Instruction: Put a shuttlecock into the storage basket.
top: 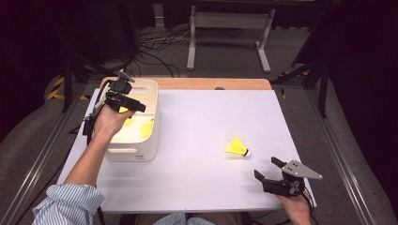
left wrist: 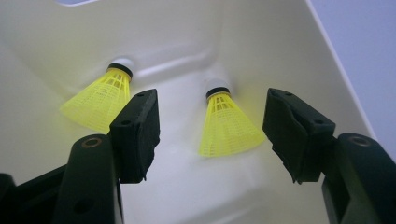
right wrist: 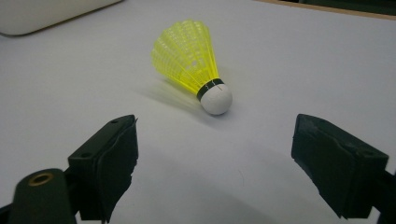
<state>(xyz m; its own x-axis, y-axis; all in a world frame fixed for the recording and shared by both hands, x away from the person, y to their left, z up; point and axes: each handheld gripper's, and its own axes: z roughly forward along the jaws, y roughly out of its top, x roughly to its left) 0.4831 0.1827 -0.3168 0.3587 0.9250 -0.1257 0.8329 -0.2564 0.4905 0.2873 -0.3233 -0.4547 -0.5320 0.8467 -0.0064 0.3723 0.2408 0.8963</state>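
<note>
Judging by layout, roughly two thirds done: two yellow shuttlecocks (left wrist: pixel 227 122) (left wrist: pixel 99 97) lying inside the cream bin (top: pixel 150 117) at table's left, with left gripper (top: pixel 123 104) poised over them, jaws apart and empty. Remaining: one shuttlecock (right wrist: pixel 196 65) lying on its side on the white table (top: pixel 197 136), well apart from bin, just ahead of right gripper (top: pixel 272 172), jaws spread wide, nothing held.
</note>
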